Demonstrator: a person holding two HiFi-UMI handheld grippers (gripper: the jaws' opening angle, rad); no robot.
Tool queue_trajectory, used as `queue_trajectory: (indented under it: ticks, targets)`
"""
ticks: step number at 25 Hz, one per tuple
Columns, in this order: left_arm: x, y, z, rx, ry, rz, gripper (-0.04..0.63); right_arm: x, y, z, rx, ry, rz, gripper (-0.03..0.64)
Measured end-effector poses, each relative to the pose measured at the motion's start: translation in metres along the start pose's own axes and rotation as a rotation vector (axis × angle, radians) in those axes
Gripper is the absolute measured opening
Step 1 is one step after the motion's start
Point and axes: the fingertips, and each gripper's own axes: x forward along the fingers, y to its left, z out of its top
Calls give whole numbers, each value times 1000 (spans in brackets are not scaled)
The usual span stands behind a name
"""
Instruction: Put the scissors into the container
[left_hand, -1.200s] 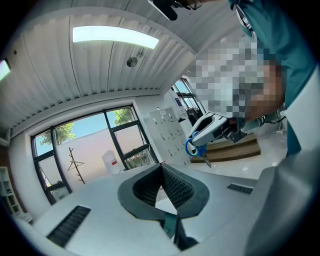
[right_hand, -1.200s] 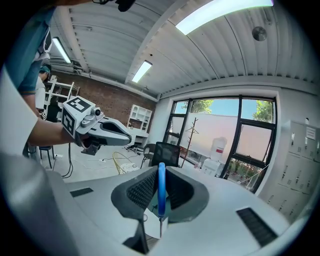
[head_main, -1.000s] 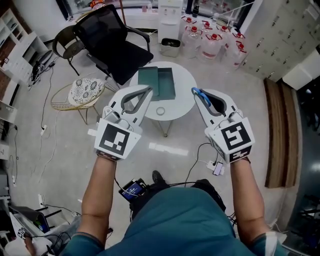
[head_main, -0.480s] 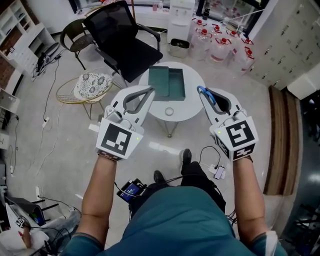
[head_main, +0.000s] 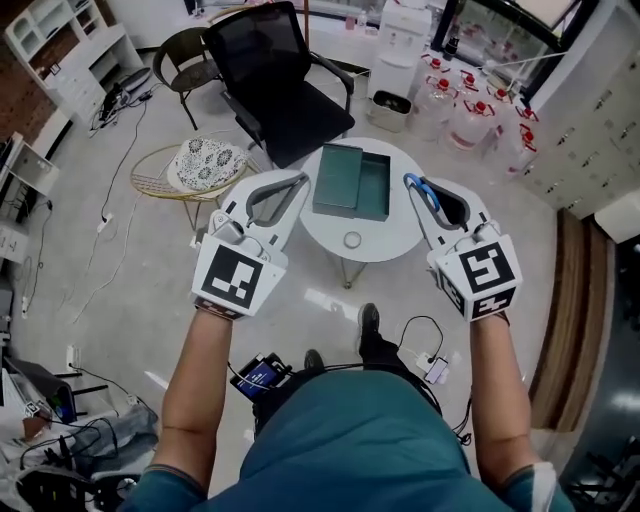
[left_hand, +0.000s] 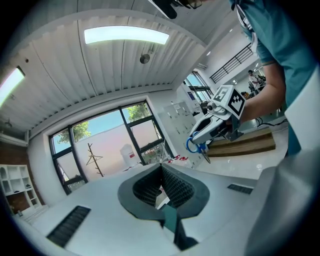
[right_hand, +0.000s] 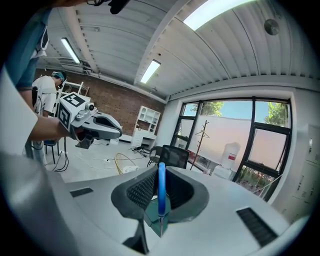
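Carrying step: right gripper (head_main: 412, 183) clamped on blue-handled scissors (head_main: 426, 193), green container (head_main: 387, 187) below to its left, so next swing left and lower; left gripper (head_main: 298, 182) closed, empty.

Both forearms extended forward side by side; left gripper (head_main: 299, 182), fingers together, empty; right gripper (head_main: 411, 183), fingers clamped on scissors (head_main: 427, 194)

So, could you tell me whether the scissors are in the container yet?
Out: the scissors sit clamped in the right claw, apart from the green container on the table.
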Motion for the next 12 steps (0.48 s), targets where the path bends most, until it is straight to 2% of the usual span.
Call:
queue_trajectory:
  ticks: [12]
  targets:
    - [66, 25, -29, -19, 56, 29, 17, 65, -50, -25, 10, 14, 76, 64]
